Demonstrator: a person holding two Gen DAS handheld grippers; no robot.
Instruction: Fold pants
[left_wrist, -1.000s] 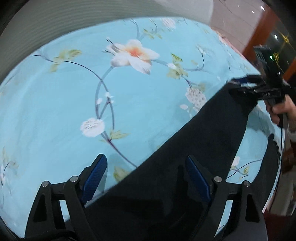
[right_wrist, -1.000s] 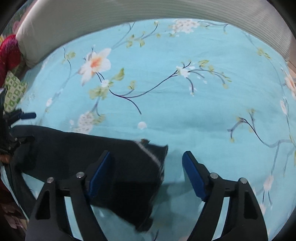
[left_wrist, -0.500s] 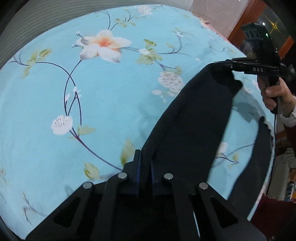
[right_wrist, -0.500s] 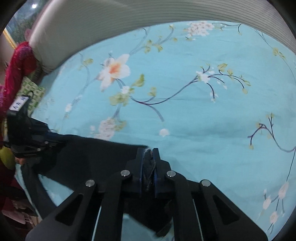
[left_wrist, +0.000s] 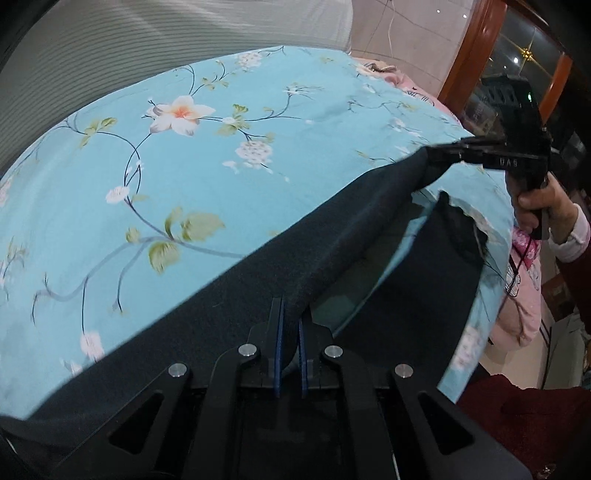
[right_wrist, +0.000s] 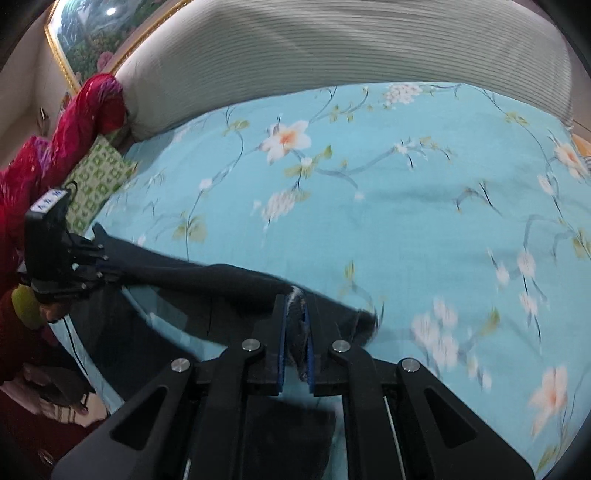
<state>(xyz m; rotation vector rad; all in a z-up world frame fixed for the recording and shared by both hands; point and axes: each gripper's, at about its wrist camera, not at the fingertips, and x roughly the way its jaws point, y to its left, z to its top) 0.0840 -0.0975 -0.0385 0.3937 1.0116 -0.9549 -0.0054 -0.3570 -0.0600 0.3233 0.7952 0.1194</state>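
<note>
**Dark pants, one edge pinched at both ends, spanning the near side of the bed**

Item: pants (left_wrist: 258, 295), dark, soft, lying across the near part of the floral bedspread (left_wrist: 184, 184), close to its near edge.

Left gripper (left_wrist: 290, 332): clamping a fold of the pants between its blue pads; no gap showing, cloth bunching up out of the pinch.

Right gripper (right_wrist: 295, 325): likewise clenching the cloth, gripping at a corner with pale stitching or a frayed hem showing between the pads.

Both sets of jaws having just been closing, with pants cloth between them.

Governing relation: long axis of the raised edge running gripper to gripper, roughly along the near edge of the bed. Held edge standing off the bedspread between the two pinch points, pulling fairly straight. Remainder of the garment hanging below that line, draping toward and partly over the near edge, on the person's side.

Open bedspread lying beyond the held edge, toward the striped headboard (right_wrist: 332, 44). Neither hand sitting nearer to that space; each holding one end of the same edge.

Judgement: fold likely calling for carrying both ends together across the bed, keeping the span taut and level. Risk: one end leading, skewing the fold line; loose lower part dragging over the bed edge.
</note>
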